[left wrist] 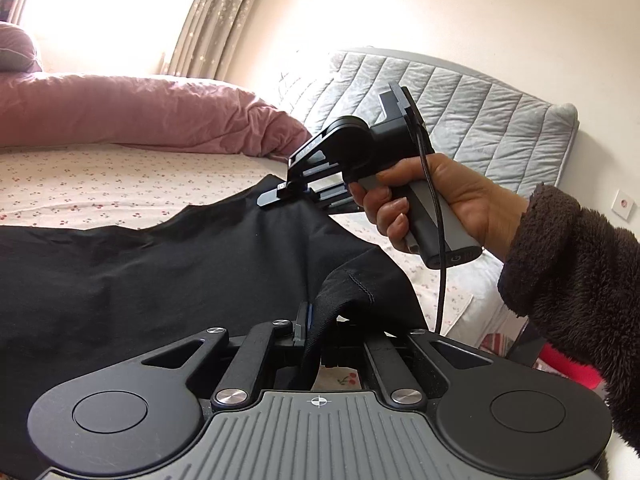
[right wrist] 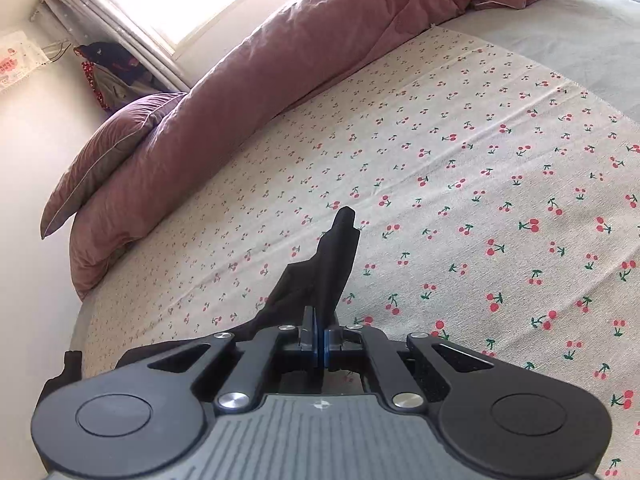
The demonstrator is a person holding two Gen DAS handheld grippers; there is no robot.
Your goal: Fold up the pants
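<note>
Both jaws are clamped tight: the left hand-held gripper [left wrist: 316, 328] pinches a hemmed edge of the black pants [left wrist: 160, 264], the right hand-held gripper [right wrist: 321, 340] bites another edge, the person's hand [left wrist: 436, 200] around its handle. The pants spread over the cherry-print bed sheet [right wrist: 460, 168]. A pink duvet [right wrist: 248, 92] lies bunched beyond. No readable lettering anywhere.

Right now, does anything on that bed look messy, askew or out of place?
Nothing looks damaged or spilled. The pink duvet lies bunched along the far side of the cherry-print sheet, and the black pants are rumpled because each claw, left and right, pinches a bit of them.
</note>
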